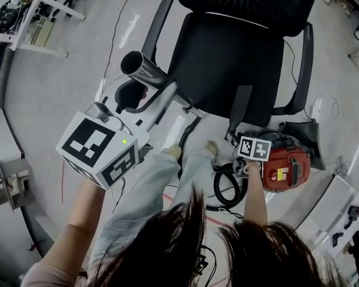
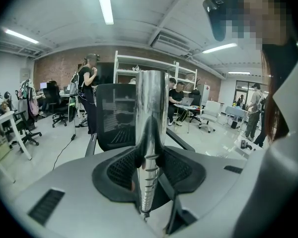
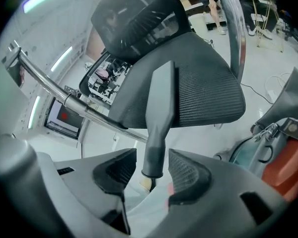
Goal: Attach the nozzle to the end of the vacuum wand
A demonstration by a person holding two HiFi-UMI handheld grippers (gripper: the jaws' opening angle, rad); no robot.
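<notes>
Now the left tool (image 2: 148, 170) is closed on the shiny silver metal vacuum wand (image 2: 151, 103). Both of its black ribbed pads (image 2: 121, 170) press on the tube, which runs straight ahead from between the jaws, with its open end far in front of the tool.

The right tool (image 3: 151, 168) stands open. The dark grey plastic crevice nozzle (image 3: 159, 108) is between its jaws, with the round end toward the tool. A small gap shows on each side of it, so the pads do not press it. The flat end of the nozzle reaches ahead of this tool, against the seat of the black mesh office chair (image 3: 203, 88).

To the right of the right tool, on the floor (image 1: 60, 88), stands the red vacuum cleaner body (image 3: 288, 167). In the head view the wand's open end is well apart from the nozzle, up and to the left of the right tool.
</notes>
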